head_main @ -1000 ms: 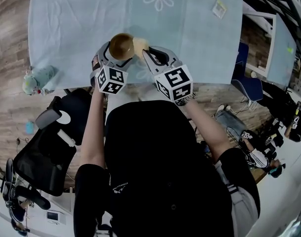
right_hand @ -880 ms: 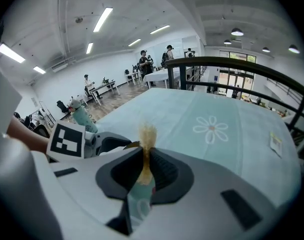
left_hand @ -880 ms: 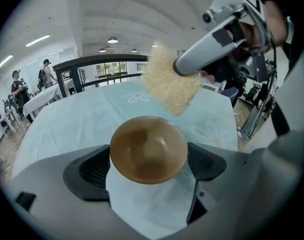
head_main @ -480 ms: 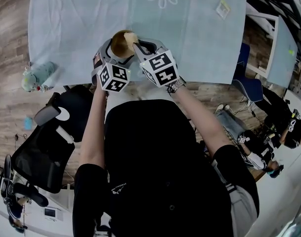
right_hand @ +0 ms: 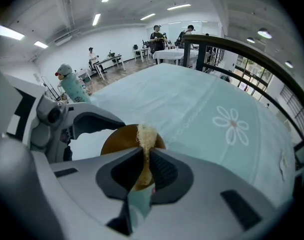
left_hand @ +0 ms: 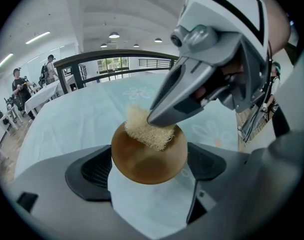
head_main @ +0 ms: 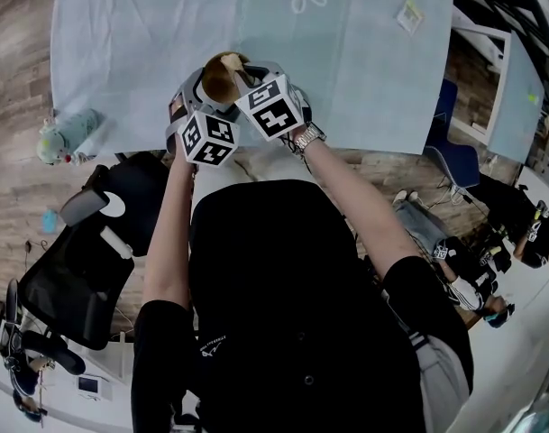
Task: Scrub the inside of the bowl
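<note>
Shifting left since earlier: right gripper (right_hand: 145,161), sponge (left_hand: 147,129) inside bowl (left_hand: 148,163).

Room is tight only at the near edge of the table (head_main: 148,43). There the right hand-held gripper (right_hand: 143,159) crosses just above the left hand-held gripper (left_hand: 149,169), and its sponge (left_hand: 147,130) blocks the upper part of the bowl (right_hand: 119,136), while the lower part is open. Beyond and to both sides the cloth lies bare. A small card (head_main: 407,16) sits well apart at the far right, a teal bottle (head_main: 65,141) at the left edge. An office chair (head_main: 76,269) stands near the person's left.
</note>
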`<state>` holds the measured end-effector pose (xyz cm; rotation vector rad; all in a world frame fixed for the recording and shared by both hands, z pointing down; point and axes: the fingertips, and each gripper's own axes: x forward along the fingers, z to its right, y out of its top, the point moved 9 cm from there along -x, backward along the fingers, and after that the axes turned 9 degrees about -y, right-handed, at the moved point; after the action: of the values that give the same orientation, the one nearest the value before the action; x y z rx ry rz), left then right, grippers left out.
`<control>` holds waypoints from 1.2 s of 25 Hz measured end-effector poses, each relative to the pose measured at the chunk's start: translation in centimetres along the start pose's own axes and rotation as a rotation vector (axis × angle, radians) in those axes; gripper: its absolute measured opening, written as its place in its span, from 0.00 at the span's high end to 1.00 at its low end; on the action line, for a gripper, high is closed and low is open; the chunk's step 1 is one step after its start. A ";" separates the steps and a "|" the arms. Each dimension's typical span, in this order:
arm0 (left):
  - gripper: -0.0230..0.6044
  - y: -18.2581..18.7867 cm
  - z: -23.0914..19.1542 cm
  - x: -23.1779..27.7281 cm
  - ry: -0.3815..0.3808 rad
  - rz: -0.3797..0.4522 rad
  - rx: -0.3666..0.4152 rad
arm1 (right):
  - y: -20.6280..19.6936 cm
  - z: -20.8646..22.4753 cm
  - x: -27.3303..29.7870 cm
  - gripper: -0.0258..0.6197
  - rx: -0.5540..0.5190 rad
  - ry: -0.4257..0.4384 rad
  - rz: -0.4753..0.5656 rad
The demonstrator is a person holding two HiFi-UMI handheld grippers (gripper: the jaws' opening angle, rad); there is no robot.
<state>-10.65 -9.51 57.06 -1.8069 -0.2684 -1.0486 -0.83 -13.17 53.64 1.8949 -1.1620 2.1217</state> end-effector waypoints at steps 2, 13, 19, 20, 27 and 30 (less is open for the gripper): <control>0.22 0.1 0.0 0.0 -0.001 0.000 0.001 | 0.4 0.1 0.5 0.89 -0.013 0.001 -0.018; 0.22 0.1 -0.1 0.1 -0.005 0.000 0.000 | 1.0 -1.2 1.7 0.89 -0.072 0.212 -0.008; 0.22 0.2 0.0 0.0 -0.003 -0.006 -0.002 | 1.0 -1.7 1.3 0.89 -0.136 0.333 -0.001; 0.22 0.2 0.0 0.0 -0.002 -0.006 -0.003 | 1.0 -1.7 1.2 0.90 -0.141 0.350 0.002; 0.22 0.3 0.1 0.1 0.000 -0.012 0.000 | 0.6 -1.3 0.8 0.90 -0.020 0.440 0.015; 0.22 0.2 0.0 0.1 0.000 -0.016 -0.001 | 0.5 -1.2 0.7 0.90 0.011 0.464 0.015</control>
<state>-10.50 -9.63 57.00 -1.8085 -0.2825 -1.0597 -2.26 -13.12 54.06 1.2879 -1.0592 2.3940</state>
